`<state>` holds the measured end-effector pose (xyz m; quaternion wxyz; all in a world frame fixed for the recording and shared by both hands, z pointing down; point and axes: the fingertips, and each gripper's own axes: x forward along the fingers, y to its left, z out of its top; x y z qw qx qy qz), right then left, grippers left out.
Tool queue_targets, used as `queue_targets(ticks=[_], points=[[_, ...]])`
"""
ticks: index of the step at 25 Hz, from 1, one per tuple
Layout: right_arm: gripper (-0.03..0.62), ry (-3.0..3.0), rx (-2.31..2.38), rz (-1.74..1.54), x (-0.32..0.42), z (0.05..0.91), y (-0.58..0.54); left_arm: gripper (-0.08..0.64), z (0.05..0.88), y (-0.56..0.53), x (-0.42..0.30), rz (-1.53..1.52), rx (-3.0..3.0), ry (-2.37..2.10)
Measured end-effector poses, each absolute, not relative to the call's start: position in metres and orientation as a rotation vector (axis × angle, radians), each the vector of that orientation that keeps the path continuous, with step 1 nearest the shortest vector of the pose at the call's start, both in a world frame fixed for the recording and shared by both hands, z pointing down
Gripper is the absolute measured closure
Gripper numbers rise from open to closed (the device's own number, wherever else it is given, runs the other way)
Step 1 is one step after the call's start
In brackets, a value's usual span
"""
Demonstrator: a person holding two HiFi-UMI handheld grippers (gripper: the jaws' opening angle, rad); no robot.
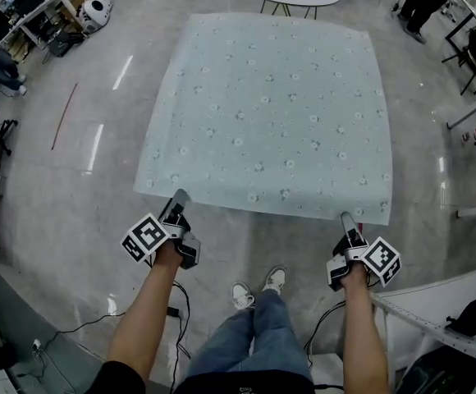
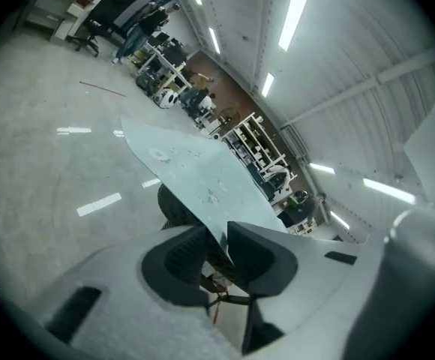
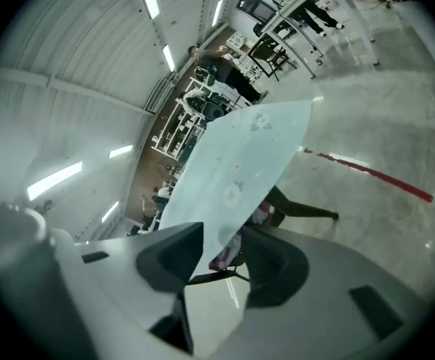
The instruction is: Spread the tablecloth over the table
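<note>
Tablecloth (image 1: 271, 113) is the big thing here: pale blue with little flowers, lying flat and pretty much fully opened out over the bench. From above it covers the bench completely, so all I can spot of what I take to be the bench is a dark leg (image 3: 307, 212) poking out underneath. The part that matters is the cloth's near hem. It runs left to right along the near edge of the bench, and the rest of the sheet stretches straight away from the person. Both hands are at that hem, so neither is really nearer. The left gripper (image 1: 177, 203) sits a bit in from the near-left corner and the right gripper (image 1: 348, 222) a bit in from the near-right corner. Left jaws are down to a narrow slot with the hem threaded edge-on through it, resting against one pad but not pinched as far as I can see. Right jaws are clearly wider apart, with the cloth loose between them. My guess is both need to close on the hem before any tugging to square it up.
</note>
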<state>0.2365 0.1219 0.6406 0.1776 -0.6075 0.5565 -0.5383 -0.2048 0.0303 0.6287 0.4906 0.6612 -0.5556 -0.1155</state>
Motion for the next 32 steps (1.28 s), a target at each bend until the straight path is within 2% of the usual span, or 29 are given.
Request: queue_targets(ticks=[3,6,10,32], points=[[0.453,1.477,-1.651,-1.555,0.226,0.640,0.121,0.499,0.628,0.030,-0.204,-0.358,1.564,-1.320],[0.530,1.407,-1.569,-1.546,0.222,0.638,0.116,0.536,0.624,0.030,-0.203,-0.447,1.531,-1.281],[0.580,1.340,-1.525,-1.529,0.223,0.635,0.118,0.555,0.624,0.029,-0.202,-0.490,1.511,-1.263],[0.584,1.391,-1.613,-1.444,0.241,0.625,0.120,0.555,0.629,0.034,-0.186,-0.467,1.516,-1.221]])
